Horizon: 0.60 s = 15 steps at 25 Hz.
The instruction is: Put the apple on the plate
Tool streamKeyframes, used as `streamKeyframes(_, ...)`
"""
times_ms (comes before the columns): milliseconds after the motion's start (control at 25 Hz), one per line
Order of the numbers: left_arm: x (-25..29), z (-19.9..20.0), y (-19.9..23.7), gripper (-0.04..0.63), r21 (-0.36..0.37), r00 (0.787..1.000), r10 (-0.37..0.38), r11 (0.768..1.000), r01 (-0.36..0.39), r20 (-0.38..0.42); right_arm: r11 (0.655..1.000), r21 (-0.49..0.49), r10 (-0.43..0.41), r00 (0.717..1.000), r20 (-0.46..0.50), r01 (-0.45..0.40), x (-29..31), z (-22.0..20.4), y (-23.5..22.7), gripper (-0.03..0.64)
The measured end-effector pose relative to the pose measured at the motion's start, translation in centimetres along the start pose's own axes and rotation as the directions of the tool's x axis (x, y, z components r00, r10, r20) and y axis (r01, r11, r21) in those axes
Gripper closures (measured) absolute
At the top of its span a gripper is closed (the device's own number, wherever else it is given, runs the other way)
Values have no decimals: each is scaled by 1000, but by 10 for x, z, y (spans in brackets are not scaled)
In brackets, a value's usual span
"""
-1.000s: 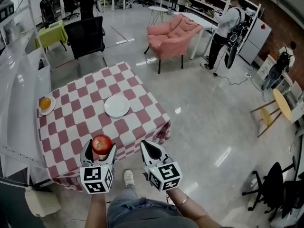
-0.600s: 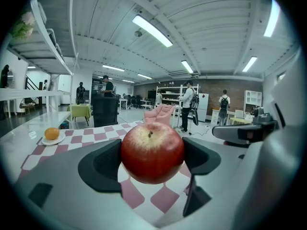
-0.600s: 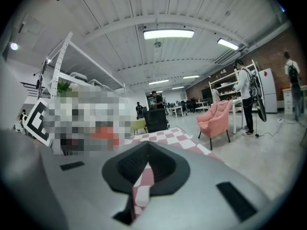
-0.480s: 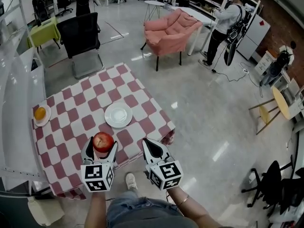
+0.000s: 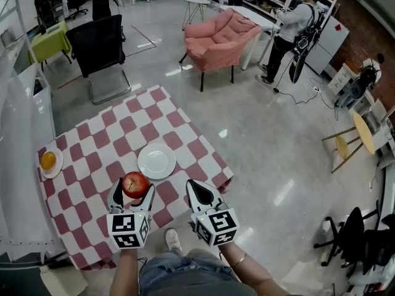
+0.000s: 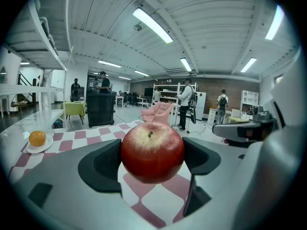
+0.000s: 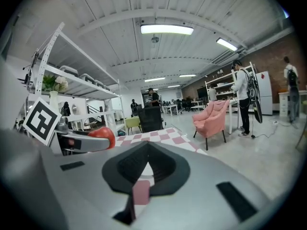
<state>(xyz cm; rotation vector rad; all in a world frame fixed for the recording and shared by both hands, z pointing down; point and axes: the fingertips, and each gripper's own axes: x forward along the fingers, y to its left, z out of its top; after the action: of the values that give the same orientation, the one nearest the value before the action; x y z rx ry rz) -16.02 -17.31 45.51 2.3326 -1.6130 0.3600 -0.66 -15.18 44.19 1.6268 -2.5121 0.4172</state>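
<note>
- Currently, apple: clamped between the jaws of the left claw and held above the near part of the desk; not yet delivered.
- Plate: bare, on the desk just ahead of the left claw and slightly to its right.
- Right claw: jaws together, nothing between them; alongside the left claw.
- Progress, as judged: pick-up done; carrying forward, lowering and release left.
- Orange: on a saucer, well to the left of both claws; not involved.

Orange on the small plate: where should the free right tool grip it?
Probably from above, jaws across the orange at its widest middle. It is round, and the rim of the small plate under it would likely block a low side approach.
</note>
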Motion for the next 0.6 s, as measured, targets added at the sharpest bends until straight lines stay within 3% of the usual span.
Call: streamKeyframes(600,41,-11,-6,192,39,998,-33,999,35,-52,1000,-3,-25,999,-32,25,24,-8,-22,606)
